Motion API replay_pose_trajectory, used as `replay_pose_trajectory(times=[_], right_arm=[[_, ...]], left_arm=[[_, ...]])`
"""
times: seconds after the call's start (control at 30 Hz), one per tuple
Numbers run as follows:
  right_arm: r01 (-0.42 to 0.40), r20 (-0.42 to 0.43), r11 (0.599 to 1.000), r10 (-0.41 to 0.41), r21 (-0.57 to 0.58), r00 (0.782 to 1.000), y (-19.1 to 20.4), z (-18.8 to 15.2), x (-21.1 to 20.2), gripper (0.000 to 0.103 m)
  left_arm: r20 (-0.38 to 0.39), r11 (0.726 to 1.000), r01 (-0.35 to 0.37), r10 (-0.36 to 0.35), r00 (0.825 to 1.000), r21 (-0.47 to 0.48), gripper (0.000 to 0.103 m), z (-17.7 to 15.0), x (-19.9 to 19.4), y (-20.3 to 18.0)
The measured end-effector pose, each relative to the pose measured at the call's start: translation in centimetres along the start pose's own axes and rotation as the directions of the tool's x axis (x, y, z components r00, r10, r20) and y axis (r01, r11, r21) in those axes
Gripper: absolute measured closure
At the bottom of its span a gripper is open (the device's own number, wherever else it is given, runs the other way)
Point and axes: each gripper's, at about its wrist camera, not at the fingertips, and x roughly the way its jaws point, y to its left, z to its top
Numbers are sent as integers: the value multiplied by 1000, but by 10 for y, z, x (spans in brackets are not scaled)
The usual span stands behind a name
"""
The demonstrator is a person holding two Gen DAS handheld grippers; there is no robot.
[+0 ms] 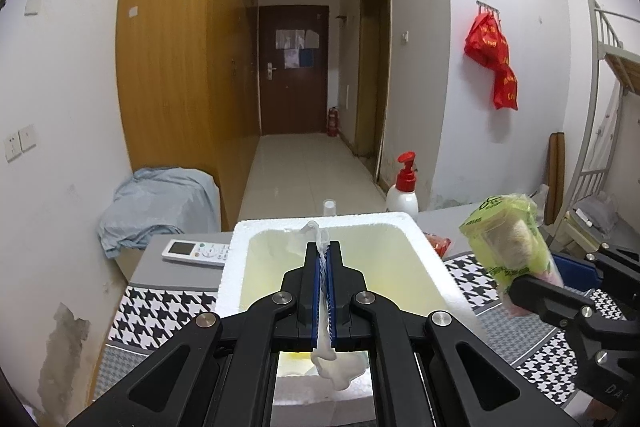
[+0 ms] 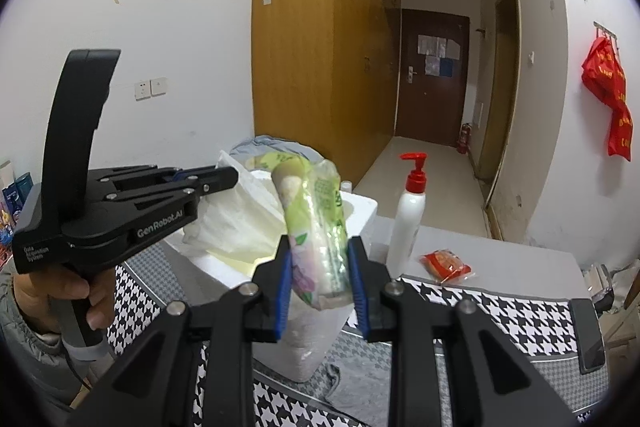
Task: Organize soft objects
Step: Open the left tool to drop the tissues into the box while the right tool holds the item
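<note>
My left gripper (image 1: 325,247) is shut on a thin white plastic bag (image 1: 334,367), pinched flat between the blue pads, above a white foam box (image 1: 360,219). The right wrist view shows that left gripper (image 2: 234,177) in a person's hand, with the bag (image 2: 236,223) hanging into the foam box (image 2: 304,339). My right gripper (image 2: 320,259) is shut on a soft green-wrapped pack (image 2: 316,211), held upright beside the box's right rim. From the left wrist view the pack (image 1: 508,243) and right gripper (image 1: 520,283) are at the right.
A white pump bottle with a red top (image 2: 408,223) and a red snack packet (image 2: 446,265) stand right of the box. A remote control (image 1: 198,251) lies to its left. A houndstooth cloth (image 2: 500,311) covers the table. A blue-grey cloth pile (image 1: 160,203) sits at the far left.
</note>
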Motion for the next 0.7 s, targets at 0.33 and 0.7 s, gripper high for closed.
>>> replay_pose_trajectory(times=[0.33, 0.7], right_arm=[[29, 2, 999, -29, 14, 1000, -2, 4, -2, 72], [51, -13, 999, -50, 17, 999, 4, 7, 6, 72]], left_arm=[[57, 999, -52, 52, 997, -7, 11, 0, -6, 2], [80, 997, -70, 73, 994, -34, 1, -5, -19, 14]])
